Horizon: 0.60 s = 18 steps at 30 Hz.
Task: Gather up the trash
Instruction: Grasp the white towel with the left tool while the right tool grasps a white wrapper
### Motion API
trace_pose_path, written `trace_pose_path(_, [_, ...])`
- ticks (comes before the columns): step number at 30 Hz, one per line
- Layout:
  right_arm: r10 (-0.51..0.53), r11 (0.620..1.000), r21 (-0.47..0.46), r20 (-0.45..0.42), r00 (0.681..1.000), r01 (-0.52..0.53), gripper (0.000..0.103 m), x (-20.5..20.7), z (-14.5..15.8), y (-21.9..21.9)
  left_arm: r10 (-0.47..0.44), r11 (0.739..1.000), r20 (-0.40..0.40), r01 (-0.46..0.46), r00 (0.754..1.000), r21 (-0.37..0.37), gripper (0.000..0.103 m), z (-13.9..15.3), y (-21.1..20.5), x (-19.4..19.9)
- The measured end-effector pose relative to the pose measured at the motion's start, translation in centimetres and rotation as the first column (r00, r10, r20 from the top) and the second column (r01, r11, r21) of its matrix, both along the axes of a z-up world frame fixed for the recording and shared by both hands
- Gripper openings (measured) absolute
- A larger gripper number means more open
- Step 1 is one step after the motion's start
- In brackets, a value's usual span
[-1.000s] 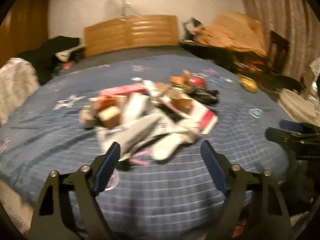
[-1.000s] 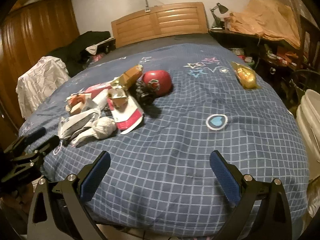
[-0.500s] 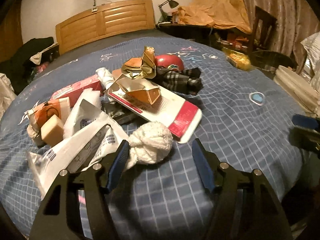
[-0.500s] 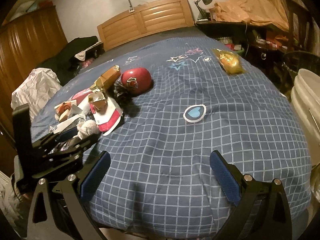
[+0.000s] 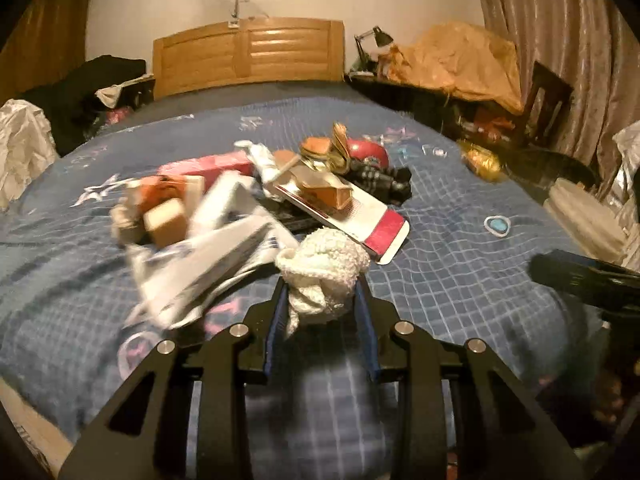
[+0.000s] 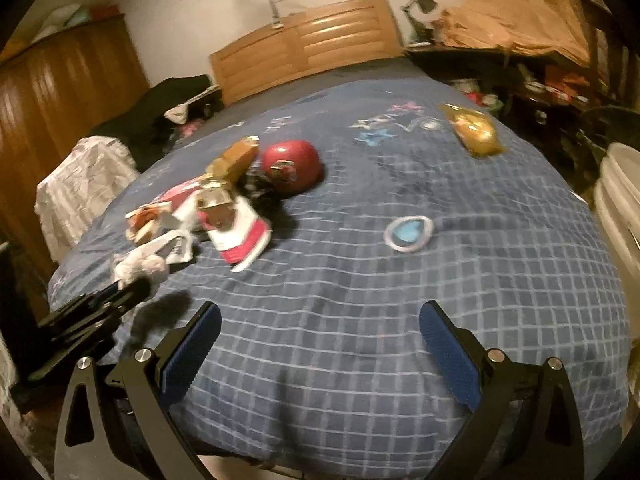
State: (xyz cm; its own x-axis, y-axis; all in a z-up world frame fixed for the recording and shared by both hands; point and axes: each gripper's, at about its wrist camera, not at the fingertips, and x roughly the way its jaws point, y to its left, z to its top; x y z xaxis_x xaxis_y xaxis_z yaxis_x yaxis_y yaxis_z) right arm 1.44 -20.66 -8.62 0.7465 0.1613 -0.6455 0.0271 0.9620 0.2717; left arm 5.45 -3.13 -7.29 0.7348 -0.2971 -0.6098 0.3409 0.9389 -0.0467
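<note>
A heap of trash lies on the blue checked quilt [image 5: 460,264]: white wrappers [image 5: 216,256], a pink box [image 5: 204,168], a red-and-white flat carton [image 5: 360,216] and a red round pack [image 5: 368,152]. At the heap's near edge is a white crumpled wad [image 5: 324,256]. My left gripper [image 5: 320,280] has its jaws closing, and the blue pads pinch the wad's lower part. The right wrist view shows the same wad [image 6: 140,268] at the left gripper's tip. My right gripper [image 6: 320,310] stands open above bare quilt, nothing between its fingers.
A gold wrapper [image 6: 474,130] lies alone at the far right of the bed. White buckets [image 6: 620,208] stand beside the bed on the right. A wooden headboard [image 5: 248,56], a cluttered desk [image 5: 452,68] and crumpled white cloth [image 6: 80,184] ring the bed.
My left gripper reached into the heap's near edge, then narrowed its jaws around the white wad. The wad has lifted slightly with the wrappers stirred. The right gripper stayed wide.
</note>
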Motion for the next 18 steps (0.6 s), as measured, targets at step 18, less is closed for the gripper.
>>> trace_pose_path(18, [0.841,0.278,-0.639,-0.198,0.503,-0.717,0.099,8.8,2.0,23.3,0.412,0.907,0.049,-0.403,0.910,-0.122,0.031,3.0,15.8,-2.0])
